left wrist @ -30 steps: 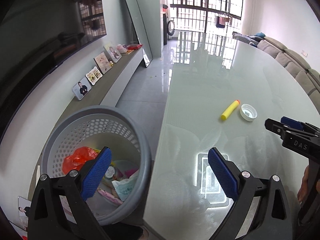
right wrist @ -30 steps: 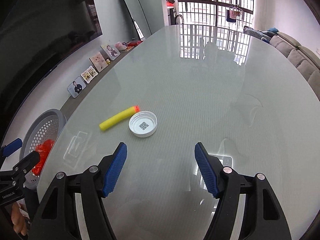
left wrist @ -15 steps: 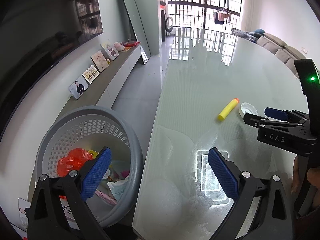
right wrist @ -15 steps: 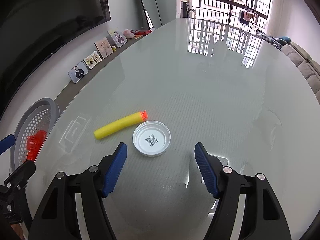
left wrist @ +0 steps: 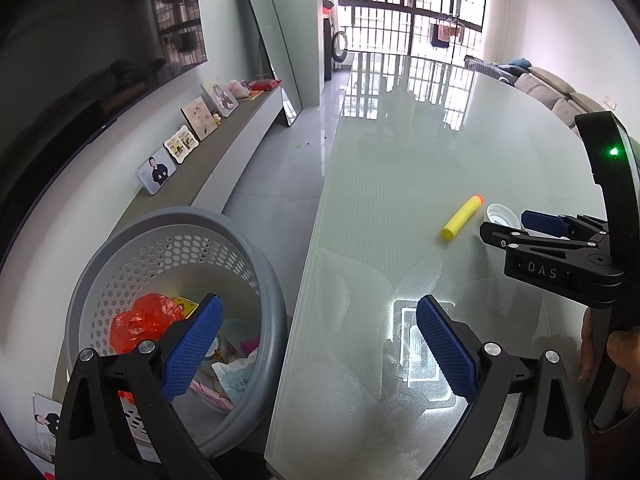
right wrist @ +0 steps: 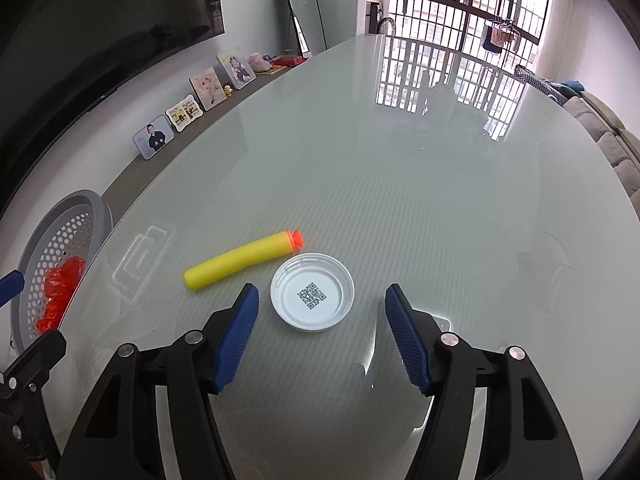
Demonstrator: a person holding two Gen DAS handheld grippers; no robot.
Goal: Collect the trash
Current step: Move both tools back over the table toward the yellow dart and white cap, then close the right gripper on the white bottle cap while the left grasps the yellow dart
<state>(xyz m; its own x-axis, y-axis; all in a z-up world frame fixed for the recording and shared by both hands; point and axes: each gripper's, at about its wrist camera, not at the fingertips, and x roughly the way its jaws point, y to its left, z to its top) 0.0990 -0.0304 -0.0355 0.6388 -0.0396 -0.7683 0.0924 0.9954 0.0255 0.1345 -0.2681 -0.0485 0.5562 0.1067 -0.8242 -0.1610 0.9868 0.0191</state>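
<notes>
A white plastic lid [right wrist: 312, 297] with a QR code inside lies open side up on the glass table [right wrist: 400, 184]. Just left of it lies a yellow foam dart [right wrist: 240, 260] with an orange tip. My right gripper [right wrist: 320, 289] hangs over the lid, its jaws closing; the lid sits between the blue pads, which are not touching it. The left wrist view shows the dart [left wrist: 462, 216], the lid [left wrist: 502, 214] and the right gripper [left wrist: 508, 226] at the right. My left gripper [left wrist: 319, 302] is open with nothing between its jaws, straddling the table edge beside the grey basket [left wrist: 276, 300], which holds trash.
The basket [right wrist: 96, 208] stands on the floor left of the table. A low shelf [left wrist: 224, 148] with photo frames runs along the left wall under a dark TV. A mirror [left wrist: 272, 40] leans at the far end. A sofa [left wrist: 560, 92] lies far right. A hand [left wrist: 616, 352] holds the right gripper.
The right gripper has moved forward over the lid, which now lies between narrower jaws. The left gripper has stayed by the basket.
</notes>
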